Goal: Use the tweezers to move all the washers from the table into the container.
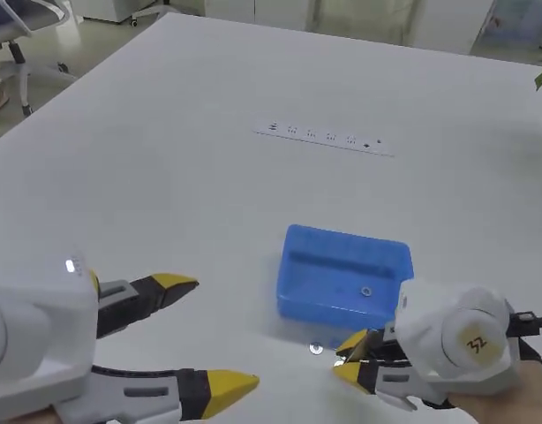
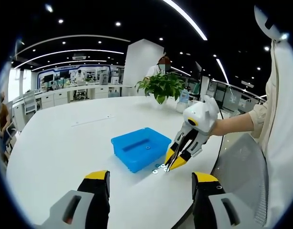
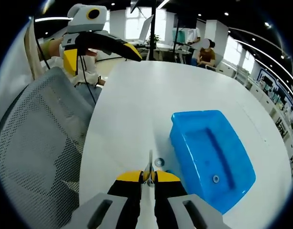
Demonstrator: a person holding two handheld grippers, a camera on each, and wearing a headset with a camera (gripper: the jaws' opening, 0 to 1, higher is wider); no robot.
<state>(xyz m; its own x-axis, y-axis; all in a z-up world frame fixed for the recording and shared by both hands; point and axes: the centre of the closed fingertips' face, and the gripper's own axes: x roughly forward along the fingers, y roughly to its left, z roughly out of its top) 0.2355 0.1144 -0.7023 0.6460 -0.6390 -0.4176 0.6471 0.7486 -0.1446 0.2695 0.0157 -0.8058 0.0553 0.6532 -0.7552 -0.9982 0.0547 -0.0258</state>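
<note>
A blue container [image 1: 346, 274] stands on the white table [image 1: 209, 159] with one washer [image 1: 366, 291] inside it. Another washer [image 1: 316, 348] lies on the table just in front of the container. My right gripper [image 1: 346, 355] is shut on the tweezers [image 3: 150, 162], whose tips hover next to a washer [image 3: 159, 162] beside the container [image 3: 204, 143]. To the left, my left gripper [image 1: 205, 334] stands open with nothing in it. In the left gripper view, two washers [image 2: 156, 171] lie under the right gripper [image 2: 172, 160], by the container [image 2: 139, 145].
A flat strip of sockets [image 1: 324, 137] is set into the table farther back. A mesh chair back [image 3: 36, 143] stands close to the near table edge. An office chair [image 1: 15, 35] is at the far left, a potted plant [image 2: 161, 86] beyond the table.
</note>
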